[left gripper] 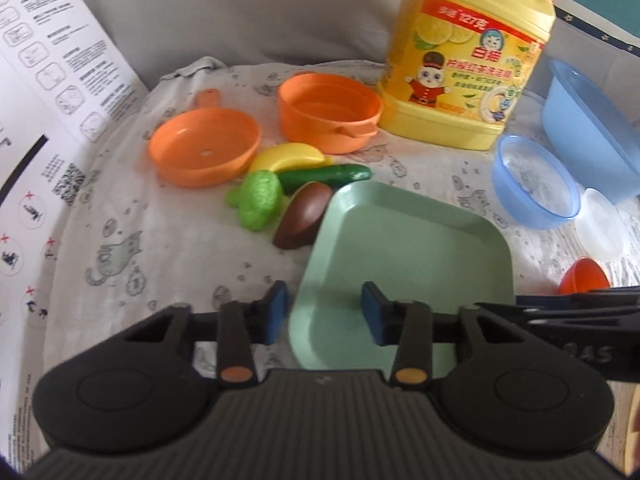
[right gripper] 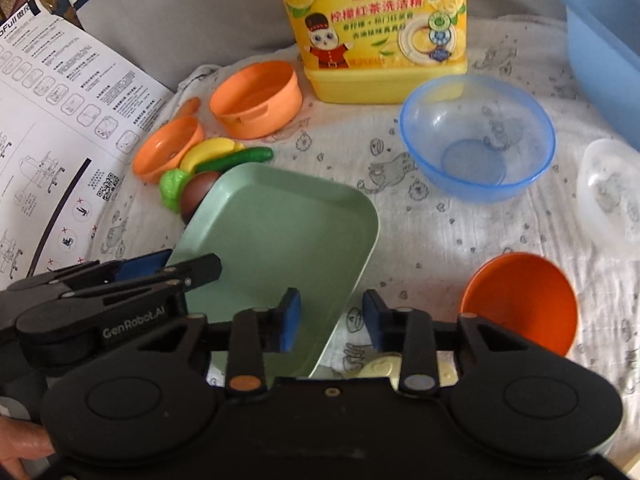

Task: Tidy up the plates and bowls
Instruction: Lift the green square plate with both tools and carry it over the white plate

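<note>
Yellow detergent jug [left gripper: 464,60], toy banana [left gripper: 290,156], cucumber [left gripper: 324,175], broccoli [left gripper: 256,198], leaflet [left gripper: 52,80].

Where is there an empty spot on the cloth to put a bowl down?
Bare cloth lies between the green plate, the blue bowl and the orange bowl. More lies left of the green plate, below the orange pan. It is crowded where toy food bunches between pan and plate.

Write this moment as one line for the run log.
step: reach for green plate | left claw: open, astride plate's left edge | right claw: open, astride plate's right edge | blue bowl: untouched
</note>
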Demonstrator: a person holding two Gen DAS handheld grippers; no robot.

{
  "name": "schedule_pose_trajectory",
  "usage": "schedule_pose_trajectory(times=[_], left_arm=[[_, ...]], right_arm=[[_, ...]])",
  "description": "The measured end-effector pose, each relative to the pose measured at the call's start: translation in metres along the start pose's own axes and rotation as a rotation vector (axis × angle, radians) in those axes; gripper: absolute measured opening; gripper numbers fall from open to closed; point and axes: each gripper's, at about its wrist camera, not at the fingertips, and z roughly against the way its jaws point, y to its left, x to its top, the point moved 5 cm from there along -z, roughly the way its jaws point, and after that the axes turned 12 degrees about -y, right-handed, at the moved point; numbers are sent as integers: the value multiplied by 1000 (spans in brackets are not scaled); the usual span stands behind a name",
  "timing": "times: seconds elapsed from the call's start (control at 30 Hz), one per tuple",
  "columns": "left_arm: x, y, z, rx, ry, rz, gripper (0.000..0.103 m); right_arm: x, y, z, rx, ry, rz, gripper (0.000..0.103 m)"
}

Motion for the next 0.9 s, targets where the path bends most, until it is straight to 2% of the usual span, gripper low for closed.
schedule_pose_trajectory(times=[0.23, 0.3, 0.4, 0.6, 0.9], left_arm=[[0, -5, -1, 6, -3, -40, 36], [0, -7, -1, 16, -6, -55, 37], [0, -9, 6, 29, -9, -59, 28], [-5, -14, 31, 29, -9, -25, 26], [-14, -34, 89, 20, -46, -18, 26]], right_arm=[[1, 0, -3, -5, -39, 2, 34], [1, 4, -2, -14, -44, 32, 29], [4, 5, 3, -30, -56, 39, 28], [9, 9, 25, -30, -92, 78, 28], [5, 10, 69, -8, -141, 107, 28]])
